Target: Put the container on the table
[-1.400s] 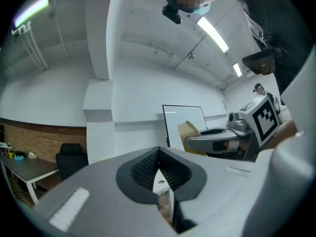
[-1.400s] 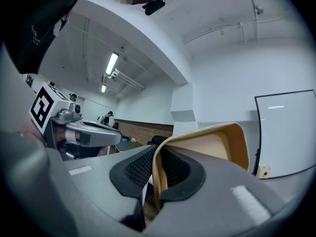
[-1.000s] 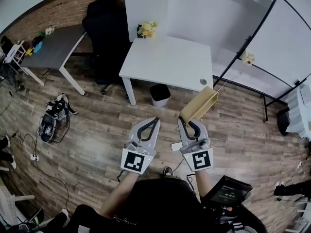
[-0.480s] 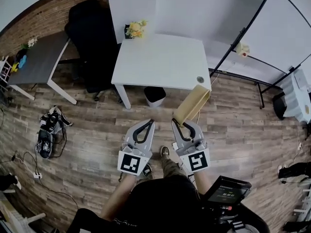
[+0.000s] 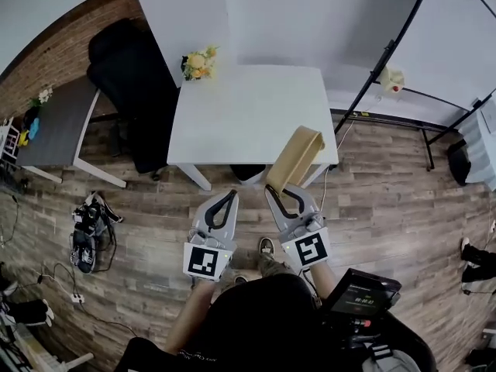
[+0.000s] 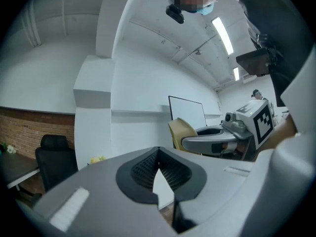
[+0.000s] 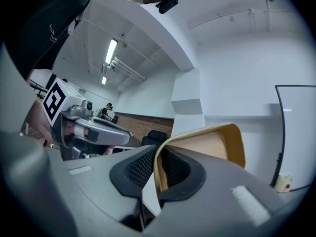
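Note:
A tan, open-topped container [image 5: 294,159] juts forward from my right gripper [image 5: 277,189], whose jaws are shut on its near wall; its far end hangs over the front edge of the white table [image 5: 248,115]. In the right gripper view the container [image 7: 207,147] fills the gap between the black pads [image 7: 140,169]. My left gripper [image 5: 225,200] is shut with nothing in it, side by side with the right one, just short of the table's front edge. From the left gripper view its pads [image 6: 148,169] meet tip to tip, and the container [image 6: 181,132] shows beyond, to the right.
A small bunch of yellow flowers [image 5: 198,62] stands at the table's far left corner. A black office chair [image 5: 128,68] sits left of the table, a dark grey desk [image 5: 50,126] farther left. A whiteboard frame [image 5: 387,49] stands to the right. Bags [image 5: 89,223] and cables lie on the wooden floor.
Both grippers have moved forward toward the white table, the right one carrying the container; its far end now overhangs the table's front edge. Neither gripper's jaws changed.

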A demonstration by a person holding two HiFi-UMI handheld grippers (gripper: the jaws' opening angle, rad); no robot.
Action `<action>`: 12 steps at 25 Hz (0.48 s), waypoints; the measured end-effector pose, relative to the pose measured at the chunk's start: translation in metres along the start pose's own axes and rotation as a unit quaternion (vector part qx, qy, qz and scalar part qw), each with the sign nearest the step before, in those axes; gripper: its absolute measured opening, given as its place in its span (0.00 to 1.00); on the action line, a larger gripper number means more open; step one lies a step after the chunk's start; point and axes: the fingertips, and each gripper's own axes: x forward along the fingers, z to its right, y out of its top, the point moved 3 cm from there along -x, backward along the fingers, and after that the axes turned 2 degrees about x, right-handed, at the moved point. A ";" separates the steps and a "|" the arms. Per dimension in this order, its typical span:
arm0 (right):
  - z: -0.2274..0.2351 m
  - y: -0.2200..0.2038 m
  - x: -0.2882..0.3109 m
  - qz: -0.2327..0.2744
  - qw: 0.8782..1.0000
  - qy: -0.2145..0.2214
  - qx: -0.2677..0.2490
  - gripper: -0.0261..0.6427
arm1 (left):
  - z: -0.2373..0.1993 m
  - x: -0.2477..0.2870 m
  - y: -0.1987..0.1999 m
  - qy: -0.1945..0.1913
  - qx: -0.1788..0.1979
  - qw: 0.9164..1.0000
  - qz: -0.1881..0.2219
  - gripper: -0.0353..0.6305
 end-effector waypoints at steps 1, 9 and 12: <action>0.010 -0.001 0.006 0.003 1.000 0.006 0.000 0.11 | -0.001 0.010 0.002 0.003 0.004 1.000 -0.002 0.05; 0.052 -0.024 0.062 -0.015 0.997 0.053 -0.063 0.10 | -0.033 0.059 -0.006 0.010 -0.005 1.000 -0.009 0.05; 0.048 -0.034 0.086 -0.038 0.990 0.080 -0.113 0.09 | -0.058 0.072 -0.015 0.004 -0.008 1.000 -0.007 0.05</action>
